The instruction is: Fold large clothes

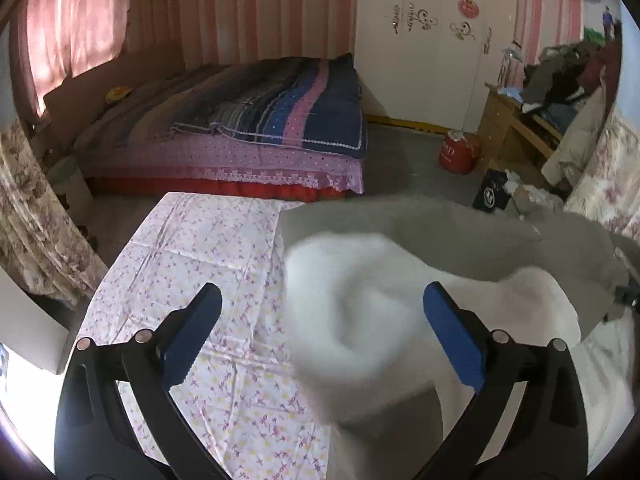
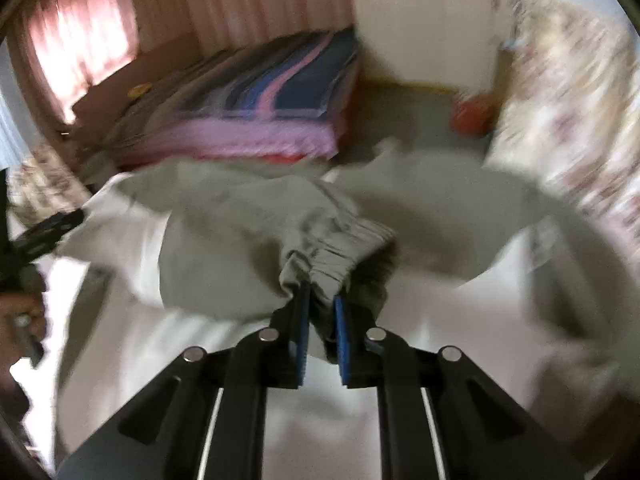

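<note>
Left wrist view: the left gripper has its jaws spread wide with nothing clamped. A blurred fold of the grey garment, its white fleece lining up, lies partly between them on the floral sheet over the table. A bed stands behind.

Right wrist view: the right gripper has its jaws closed on the garment's gathered elastic hem, the cloth bunched ahead over white fabric.

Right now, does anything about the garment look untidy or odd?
Yes. The grey garment is bunched, not flat: its elastic hem is gathered between the pads of the right hand-held gripper, and the white lining is turned out in a heap on the floral sheet.
</note>
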The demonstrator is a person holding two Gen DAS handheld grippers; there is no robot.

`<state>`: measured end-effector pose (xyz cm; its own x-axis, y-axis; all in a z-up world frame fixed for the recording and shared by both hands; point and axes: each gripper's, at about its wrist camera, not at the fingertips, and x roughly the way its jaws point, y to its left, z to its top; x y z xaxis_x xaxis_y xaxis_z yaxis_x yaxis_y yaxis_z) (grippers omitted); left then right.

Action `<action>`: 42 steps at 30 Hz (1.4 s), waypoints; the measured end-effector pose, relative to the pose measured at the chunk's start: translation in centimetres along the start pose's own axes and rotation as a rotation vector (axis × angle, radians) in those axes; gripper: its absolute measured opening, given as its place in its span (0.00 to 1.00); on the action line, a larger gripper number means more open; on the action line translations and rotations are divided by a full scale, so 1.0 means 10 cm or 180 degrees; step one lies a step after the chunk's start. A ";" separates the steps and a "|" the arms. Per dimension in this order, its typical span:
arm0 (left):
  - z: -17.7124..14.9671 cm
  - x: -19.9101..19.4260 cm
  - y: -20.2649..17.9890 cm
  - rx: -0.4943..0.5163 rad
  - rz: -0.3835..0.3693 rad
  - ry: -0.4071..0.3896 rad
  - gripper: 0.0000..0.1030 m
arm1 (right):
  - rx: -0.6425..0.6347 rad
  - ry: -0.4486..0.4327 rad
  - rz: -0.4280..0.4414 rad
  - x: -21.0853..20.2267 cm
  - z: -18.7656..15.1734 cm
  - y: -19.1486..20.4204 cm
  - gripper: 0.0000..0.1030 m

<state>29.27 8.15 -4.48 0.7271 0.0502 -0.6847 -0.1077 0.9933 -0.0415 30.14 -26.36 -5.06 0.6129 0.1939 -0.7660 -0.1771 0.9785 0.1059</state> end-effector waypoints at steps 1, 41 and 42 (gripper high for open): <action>0.04 0.01 0.00 -0.0029 -0.0027 -0.0006 0.97 | -0.0035 -0.0089 -0.0182 -0.07 0.06 -0.12 0.11; -1.97 -1.93 -0.14 0.0570 -0.0298 0.0077 0.97 | -0.0049 -0.0378 -0.0192 -2.16 -1.84 -0.73 0.82; -2.09 -2.01 -0.10 0.0556 -0.0315 0.0101 0.97 | -0.0032 -0.0392 -0.0220 -2.26 -2.01 -0.74 0.82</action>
<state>0.60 3.97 -5.86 0.7062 -0.0492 -0.7063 0.0846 0.9963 0.0152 2.13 -39.44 -1.23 0.7138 0.1338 -0.6875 -0.1384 0.9892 0.0488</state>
